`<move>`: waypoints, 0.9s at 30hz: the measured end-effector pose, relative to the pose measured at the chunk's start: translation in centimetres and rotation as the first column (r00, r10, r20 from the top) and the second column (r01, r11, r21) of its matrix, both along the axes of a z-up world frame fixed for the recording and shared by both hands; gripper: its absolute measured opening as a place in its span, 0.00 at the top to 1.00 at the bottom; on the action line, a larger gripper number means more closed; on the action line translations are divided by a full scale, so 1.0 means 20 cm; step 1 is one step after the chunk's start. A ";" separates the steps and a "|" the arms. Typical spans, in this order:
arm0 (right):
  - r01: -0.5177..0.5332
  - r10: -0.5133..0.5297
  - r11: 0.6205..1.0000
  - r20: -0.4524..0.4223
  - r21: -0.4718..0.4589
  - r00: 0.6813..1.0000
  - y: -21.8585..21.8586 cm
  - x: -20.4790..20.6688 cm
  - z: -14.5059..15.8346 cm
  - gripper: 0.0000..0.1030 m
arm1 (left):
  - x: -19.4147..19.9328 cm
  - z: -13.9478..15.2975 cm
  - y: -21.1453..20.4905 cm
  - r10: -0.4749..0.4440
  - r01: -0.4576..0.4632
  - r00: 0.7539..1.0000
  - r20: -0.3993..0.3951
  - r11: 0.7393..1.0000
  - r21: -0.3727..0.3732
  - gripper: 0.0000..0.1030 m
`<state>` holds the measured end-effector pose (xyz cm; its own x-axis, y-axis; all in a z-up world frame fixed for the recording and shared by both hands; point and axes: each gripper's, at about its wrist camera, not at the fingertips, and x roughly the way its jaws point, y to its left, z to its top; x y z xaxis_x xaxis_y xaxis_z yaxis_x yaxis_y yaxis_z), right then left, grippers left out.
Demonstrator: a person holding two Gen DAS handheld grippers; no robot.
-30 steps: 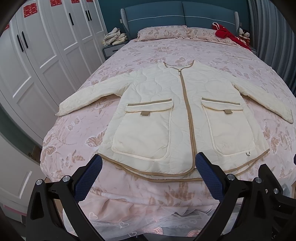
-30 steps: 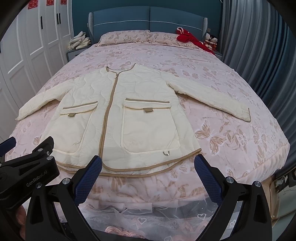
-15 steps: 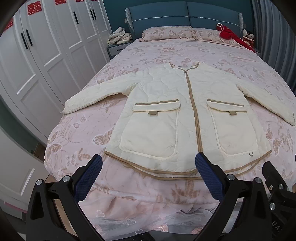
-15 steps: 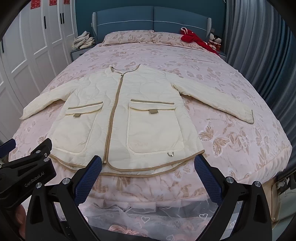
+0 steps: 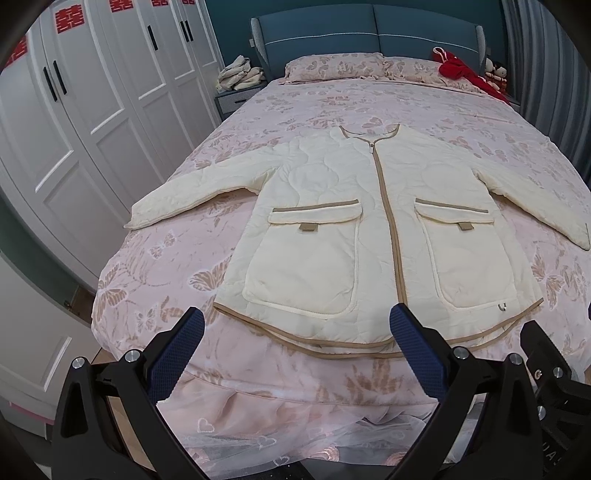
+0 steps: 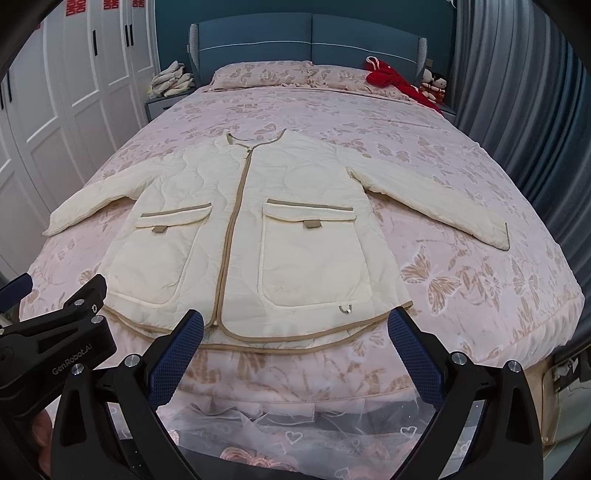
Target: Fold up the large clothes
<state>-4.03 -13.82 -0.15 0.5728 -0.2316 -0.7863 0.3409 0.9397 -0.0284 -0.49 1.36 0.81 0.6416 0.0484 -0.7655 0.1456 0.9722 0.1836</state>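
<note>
black plastic left gripper body point(image 6: 55, 354) — white print "GenRobot.AI", seen in the right wrist view | tall white panelled wardrobe doors point(image 5: 92, 92) — red paper double-happiness signs point(image 5: 69, 19) along their top edge | nothing else readable

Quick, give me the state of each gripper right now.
Left gripper: open, holding nothing, short of the jacket.
Right gripper: open, holding nothing.

Jacket point(image 5: 369, 229) flat on bed point(image 5: 155, 266), front up, hem at foot edge, collar toward headboard point(image 5: 369, 40). Sleeves spread to both sides of jacket. Pillows point(image 5: 332, 66) behind jacket, against headboard. Wardrobe point(image 5: 92, 110) left of bed; curtain point(image 6: 517, 92) right.
</note>
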 end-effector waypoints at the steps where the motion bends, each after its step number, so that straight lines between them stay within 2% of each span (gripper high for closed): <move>1: 0.000 0.000 1.000 0.000 0.000 1.000 0.00 0.00 0.00 0.05 | 0.00 0.00 0.00 -0.001 0.001 1.000 0.000 1.000 0.001 0.05; 27: 0.000 0.000 1.000 -0.001 0.000 1.000 0.00 0.00 0.00 0.05 | 0.01 0.01 0.00 0.001 -0.001 1.000 0.002 1.000 0.001 0.05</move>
<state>-4.00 -13.81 -0.17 0.5722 -0.2320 -0.7866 0.3412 0.9396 -0.0289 -0.39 1.36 1.01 0.6428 0.0493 -0.7645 0.1447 0.9721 0.1844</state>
